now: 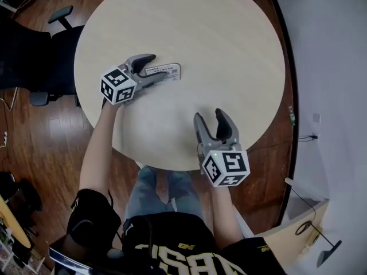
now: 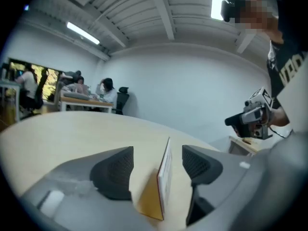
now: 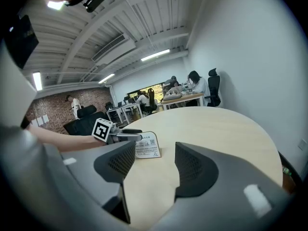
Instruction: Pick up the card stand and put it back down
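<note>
Left gripper [image 1: 163, 66], upper left: half open, astride upright card stand [image 1: 167, 69], edge-on between pads, untouched. Right gripper [image 1: 209, 114], lower right: open, empty, farther off.

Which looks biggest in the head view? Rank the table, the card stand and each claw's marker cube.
1. Table.
2. Right marker cube, though this is unsure: it sits nearer the camera than the left one.
3. Left marker cube.
4. Card stand, partly covered.

The card stand [image 1: 165, 71], a thin white printed card, stands on edge on the round table [image 1: 218, 33], leaning slightly, left of its middle.
</note>
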{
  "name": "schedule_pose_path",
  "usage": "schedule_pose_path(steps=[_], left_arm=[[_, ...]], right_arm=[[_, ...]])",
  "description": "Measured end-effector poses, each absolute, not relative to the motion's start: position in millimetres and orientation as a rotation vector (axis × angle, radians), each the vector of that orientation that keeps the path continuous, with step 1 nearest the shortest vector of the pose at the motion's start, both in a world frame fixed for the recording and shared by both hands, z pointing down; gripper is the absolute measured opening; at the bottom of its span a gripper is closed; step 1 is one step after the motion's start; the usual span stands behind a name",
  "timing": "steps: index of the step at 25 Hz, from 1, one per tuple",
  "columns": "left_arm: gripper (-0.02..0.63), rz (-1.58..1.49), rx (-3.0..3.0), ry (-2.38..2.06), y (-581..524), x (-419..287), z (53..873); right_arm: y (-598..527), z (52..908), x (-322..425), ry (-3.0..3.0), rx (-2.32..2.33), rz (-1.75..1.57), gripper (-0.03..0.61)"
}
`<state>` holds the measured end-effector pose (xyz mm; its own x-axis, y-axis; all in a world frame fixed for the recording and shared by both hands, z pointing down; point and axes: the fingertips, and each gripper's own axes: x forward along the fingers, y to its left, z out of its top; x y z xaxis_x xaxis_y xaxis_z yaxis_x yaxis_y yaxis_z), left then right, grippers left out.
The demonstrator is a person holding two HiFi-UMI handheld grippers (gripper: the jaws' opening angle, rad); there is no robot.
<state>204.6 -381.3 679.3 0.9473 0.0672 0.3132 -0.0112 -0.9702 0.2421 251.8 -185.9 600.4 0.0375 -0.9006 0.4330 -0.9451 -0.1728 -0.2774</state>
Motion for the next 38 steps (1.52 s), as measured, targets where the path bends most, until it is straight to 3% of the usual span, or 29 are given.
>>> schedule_pose_path(steps=[1,11,17,20,23,28,32,38], left_arm=[[0.342,0.448,2.879,-0.039,-385.6,196.3,664.2],[0.367,-0.023,2.961,-0.761,-309.1,81.3,455.5],[0.527,-0.115,2.944,-1.073,-208.2,24.6,410.0],[0.504,-0.154,2.835,-1.254,-171.0,-13.2,413.4],[0.4,-0.148,2.838,-1.324,-121.2,-38.9,420.5],[0.42,-0.188,2.822,-1.338,-36.0,-68.6,430.1],[0.426,-0.042,2.812,-1.317,22.7,-85.0,457.7],[0.459,-0.055,2.839,-1.403,58.6,-88.6,421.4]], right_arm=[[-186.0,595.0,249.3,-1.976,2.203,0.807,0.264],[-189.5,485.1,212.7,-2.282,2.097,0.557,0.264],[-155.4,436.9,158.6,-2.404,1.925,0.307,0.264],[-121.3,426.7,139.8,-2.425,1.928,0.24,0.264],[-73.3,431.7,117.9,-2.414,1.953,0.233,0.264],[21.5,451.1,80.8,-2.35,1.976,0.258,0.265],[90.9,476.7,54.5,-2.303,1.913,0.329,0.265],[118.3,434.9,65.8,-2.244,1.937,0.178,0.264]])
